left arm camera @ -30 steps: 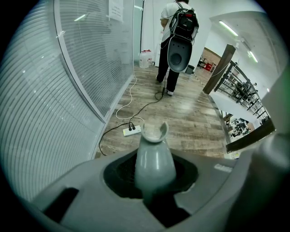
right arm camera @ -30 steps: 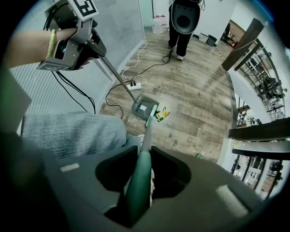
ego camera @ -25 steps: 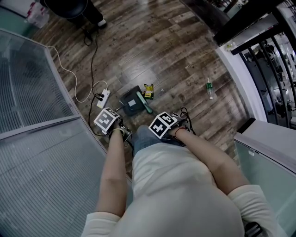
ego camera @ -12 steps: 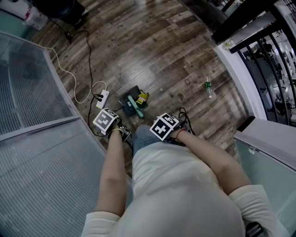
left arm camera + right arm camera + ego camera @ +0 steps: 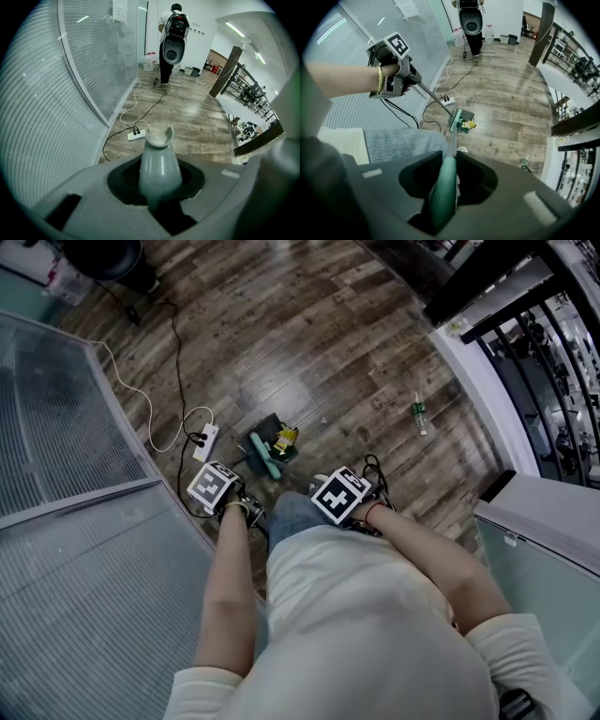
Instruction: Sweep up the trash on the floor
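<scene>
Sweeping under way: a yellow wrapper [image 5: 284, 438] sits at the mouth of the dark dustpan [image 5: 270, 426] on the wooden floor [image 5: 309, 334], with the teal broom head [image 5: 264, 456] just beside it. By the look of it, this first piece of trash is all but collected. A plastic bottle [image 5: 417, 413] lies well apart to the right and a small scrap [image 5: 323, 420] near the pan, neither yet swept. The left gripper [image 5: 159, 180], its jaws clamped on the pale top of the dustpan handle [image 5: 159, 159], is held low at the person's left. The right gripper [image 5: 443, 187], its jaws closed round the teal broom handle [image 5: 449, 150], angles the broom toward the pan. Both forearms reach down and forward.
</scene>
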A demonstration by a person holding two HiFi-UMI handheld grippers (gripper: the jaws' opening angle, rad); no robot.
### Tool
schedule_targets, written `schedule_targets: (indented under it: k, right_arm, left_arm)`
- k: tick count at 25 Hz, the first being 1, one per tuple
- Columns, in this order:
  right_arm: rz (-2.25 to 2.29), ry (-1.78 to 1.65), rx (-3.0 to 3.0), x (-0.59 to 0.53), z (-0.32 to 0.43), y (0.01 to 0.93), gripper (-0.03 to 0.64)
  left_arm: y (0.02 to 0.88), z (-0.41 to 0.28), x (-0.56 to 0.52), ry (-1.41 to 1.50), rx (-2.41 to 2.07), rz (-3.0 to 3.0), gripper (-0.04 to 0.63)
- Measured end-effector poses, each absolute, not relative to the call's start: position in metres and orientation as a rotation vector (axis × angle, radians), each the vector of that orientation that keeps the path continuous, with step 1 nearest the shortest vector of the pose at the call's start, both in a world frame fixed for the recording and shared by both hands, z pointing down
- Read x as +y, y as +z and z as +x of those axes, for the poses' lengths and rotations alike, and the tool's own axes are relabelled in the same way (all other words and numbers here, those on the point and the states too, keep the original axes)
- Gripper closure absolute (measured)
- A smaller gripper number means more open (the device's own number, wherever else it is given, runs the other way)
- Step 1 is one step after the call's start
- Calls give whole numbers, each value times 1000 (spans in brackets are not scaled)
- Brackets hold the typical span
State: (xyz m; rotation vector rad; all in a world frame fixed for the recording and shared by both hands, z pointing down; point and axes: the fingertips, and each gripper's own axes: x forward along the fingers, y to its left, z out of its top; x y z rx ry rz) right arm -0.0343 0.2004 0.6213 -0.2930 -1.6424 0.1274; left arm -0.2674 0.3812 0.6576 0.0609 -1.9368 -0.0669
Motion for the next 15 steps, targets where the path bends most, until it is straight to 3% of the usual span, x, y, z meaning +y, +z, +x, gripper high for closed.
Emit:
schedule_targets:
  k: [15]
  right_arm:
    - [-56,211,-1687,137,-15,616,515]
  left_arm:
    - [656,-263,384,-69,-1939,62,502]
